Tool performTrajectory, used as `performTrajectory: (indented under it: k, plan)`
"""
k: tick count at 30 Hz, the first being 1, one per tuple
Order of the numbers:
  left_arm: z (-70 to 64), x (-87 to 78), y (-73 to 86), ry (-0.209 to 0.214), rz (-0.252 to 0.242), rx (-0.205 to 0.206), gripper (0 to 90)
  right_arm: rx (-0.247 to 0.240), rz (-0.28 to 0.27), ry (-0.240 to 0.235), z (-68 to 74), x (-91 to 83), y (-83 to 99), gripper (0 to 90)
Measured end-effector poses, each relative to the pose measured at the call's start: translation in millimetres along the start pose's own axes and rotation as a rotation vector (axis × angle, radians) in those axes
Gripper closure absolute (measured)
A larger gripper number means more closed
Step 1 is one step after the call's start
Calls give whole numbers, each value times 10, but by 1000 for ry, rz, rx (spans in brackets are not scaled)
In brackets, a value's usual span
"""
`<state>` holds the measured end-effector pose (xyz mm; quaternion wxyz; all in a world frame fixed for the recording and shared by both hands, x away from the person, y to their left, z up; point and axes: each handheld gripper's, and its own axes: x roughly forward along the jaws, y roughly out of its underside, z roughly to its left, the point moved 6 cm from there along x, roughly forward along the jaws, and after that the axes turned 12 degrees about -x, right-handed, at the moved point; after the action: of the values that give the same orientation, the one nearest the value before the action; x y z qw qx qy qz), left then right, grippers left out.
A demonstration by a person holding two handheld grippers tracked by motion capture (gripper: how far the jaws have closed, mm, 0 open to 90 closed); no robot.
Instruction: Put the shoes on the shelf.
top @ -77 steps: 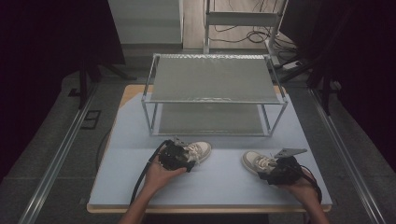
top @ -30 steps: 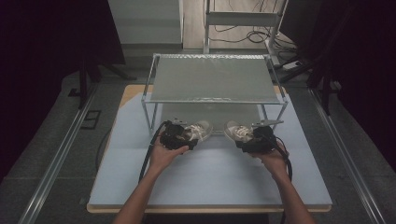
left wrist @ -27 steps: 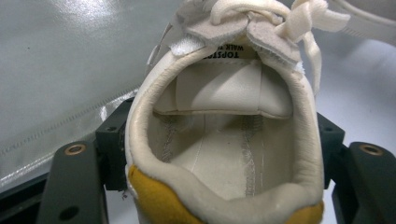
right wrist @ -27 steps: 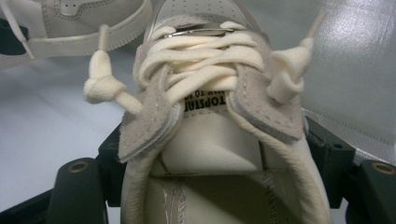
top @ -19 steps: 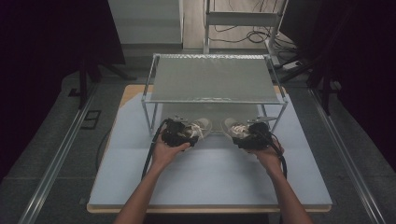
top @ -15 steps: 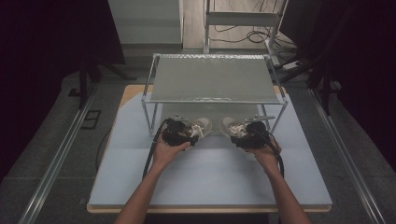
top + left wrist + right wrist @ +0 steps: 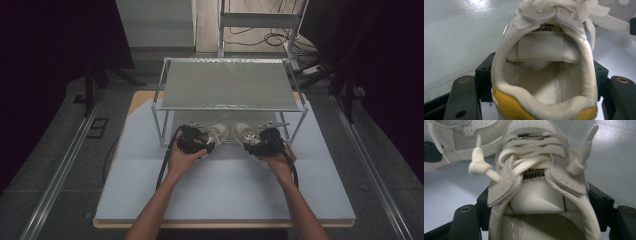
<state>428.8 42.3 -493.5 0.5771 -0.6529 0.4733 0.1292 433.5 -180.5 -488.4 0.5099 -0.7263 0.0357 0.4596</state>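
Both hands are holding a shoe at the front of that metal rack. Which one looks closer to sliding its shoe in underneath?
Roughly equal, with the left perhaps slightly ahead: the left gripper holds the left shoe with its toe already under the rack. The right gripper and the right shoe sit nearly level.

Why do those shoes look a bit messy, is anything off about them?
Nothing is damaged or spilled. Each tongs grips one cream shoe at the heel under the wire rack. The right shoe has loose, knotted lace ends splayed sideways; the left shoe looks tidy.

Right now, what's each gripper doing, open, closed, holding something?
Left gripper: jaws closed on the left shoe, gripped at the heel.
Right gripper: jaws closed on the right shoe, gripped at the heel end.
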Motion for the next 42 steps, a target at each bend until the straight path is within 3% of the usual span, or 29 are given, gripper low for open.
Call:
performTrajectory:
  k: [4, 5, 10, 22, 23, 39, 42]
  plan:
    - [-27, 44, -66, -5, -6, -18, 293, 6, 2, 11, -7, 78, -19, 276]
    - [2, 59, -92, -5, -1, 34, 293, 10, 1, 15, -9, 92, -25, 275]
    - [26, 131, -135, -40, 1, 56, 292, 18, 3, 28, -14, 165, -76, 275]
    - [96, 278, -193, -75, 2, 10, 292, 27, 7, 57, -22, 378, -140, 273]
    - [101, 305, -178, -78, 10, -13, 292, 28, 9, 58, -24, 394, -136, 272]
    - [131, 400, -173, -101, 16, -34, 284, 61, 20, 66, -22, 552, -155, 263]
    - [130, 398, -172, -88, 20, -50, 265, 60, 18, 73, -23, 551, -156, 255]
